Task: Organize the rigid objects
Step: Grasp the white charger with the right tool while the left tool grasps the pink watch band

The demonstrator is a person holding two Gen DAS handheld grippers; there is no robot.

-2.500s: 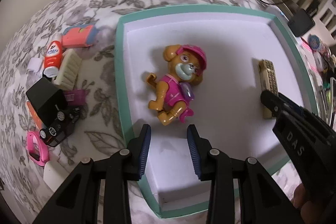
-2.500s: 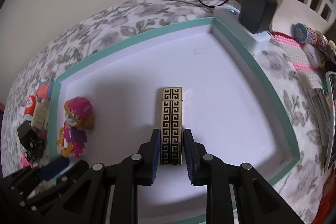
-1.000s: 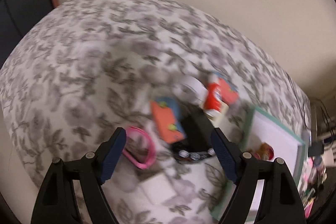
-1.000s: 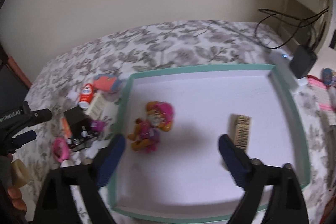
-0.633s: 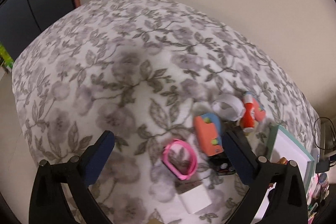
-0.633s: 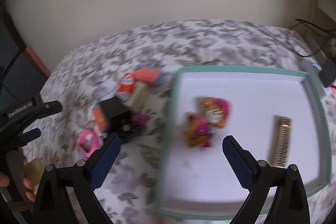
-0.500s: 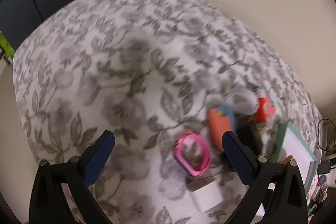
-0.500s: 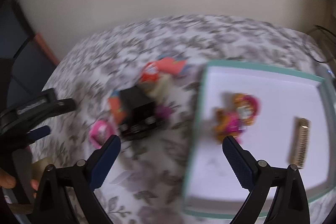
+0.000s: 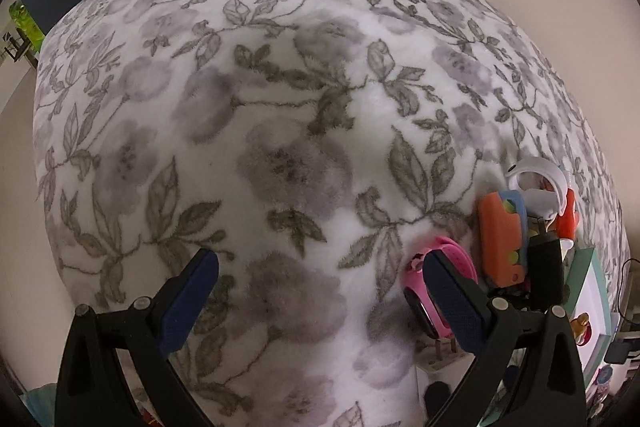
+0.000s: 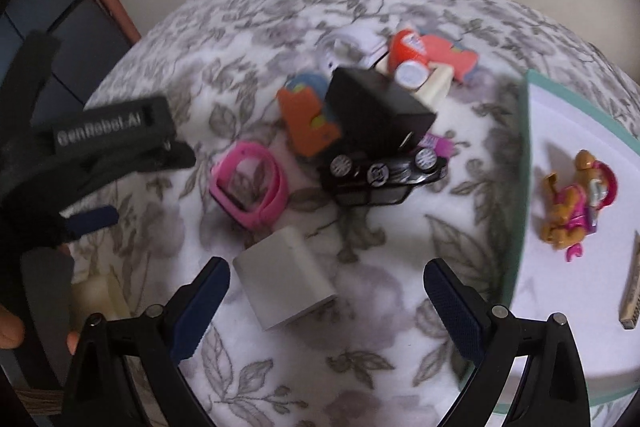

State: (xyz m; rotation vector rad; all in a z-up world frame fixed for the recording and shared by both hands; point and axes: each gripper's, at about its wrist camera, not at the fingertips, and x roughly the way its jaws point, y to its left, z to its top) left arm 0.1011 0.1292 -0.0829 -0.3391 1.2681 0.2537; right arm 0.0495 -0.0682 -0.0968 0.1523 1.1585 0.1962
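Toys: two sit in the tray (image 10: 524,227) at three o'clock, dog figure (image 10: 576,203) and patterned bar (image 10: 630,291); the pile (image 10: 360,131) at twelve o'clock waits. Both grippers, left (image 9: 320,301) and right (image 10: 326,307), gape empty, the left having just spread.

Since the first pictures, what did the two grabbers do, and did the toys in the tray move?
Both let go and swung off the tray toward the loose pile. The right gripper released the gold bar and now hangs open above the white block. The left gripper opened its jaws wide beside the pink watch, nothing between them. The pup toy and gold bar stayed in the tray.
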